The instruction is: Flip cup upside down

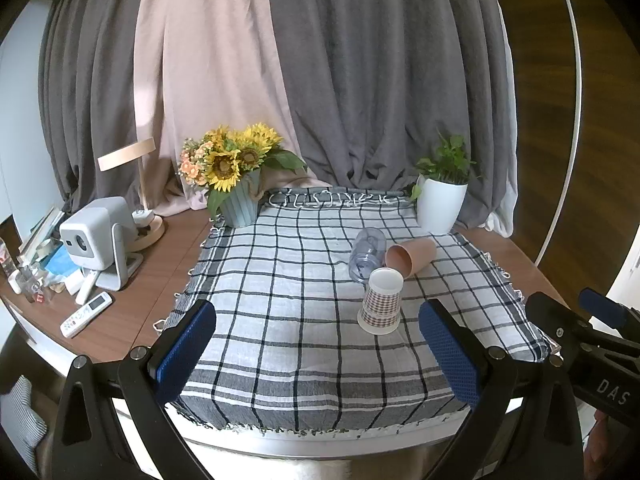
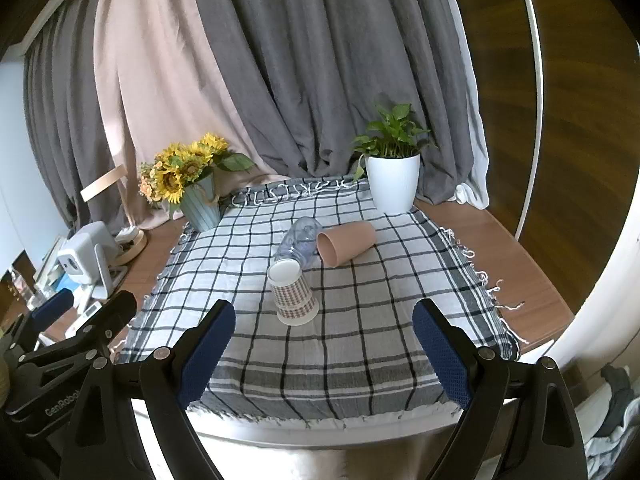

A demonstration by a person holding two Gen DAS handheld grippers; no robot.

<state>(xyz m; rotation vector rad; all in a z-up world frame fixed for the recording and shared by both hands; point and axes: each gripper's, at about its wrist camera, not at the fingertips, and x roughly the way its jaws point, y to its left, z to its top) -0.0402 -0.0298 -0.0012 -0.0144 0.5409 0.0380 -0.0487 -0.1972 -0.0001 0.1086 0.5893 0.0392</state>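
Note:
A checked paper cup (image 1: 381,303) stands upside down on the plaid cloth (image 1: 280,280), wide rim down; it also shows in the right wrist view (image 2: 293,295). Behind it a clear plastic cup (image 1: 366,254) (image 2: 298,245) and a pink cup (image 1: 412,258) (image 2: 347,243) lie on their sides. My left gripper (image 1: 318,346) is open and empty, back near the table's front edge. My right gripper (image 2: 324,346) is open and empty, also near the front edge, with the checked cup ahead between its fingers.
A sunflower pot (image 1: 236,188) stands at the cloth's back left and a white plant pot (image 1: 440,204) at the back right. A projector (image 1: 96,236), a lamp and a remote control (image 1: 86,314) lie on the wooden table to the left. Curtains hang behind.

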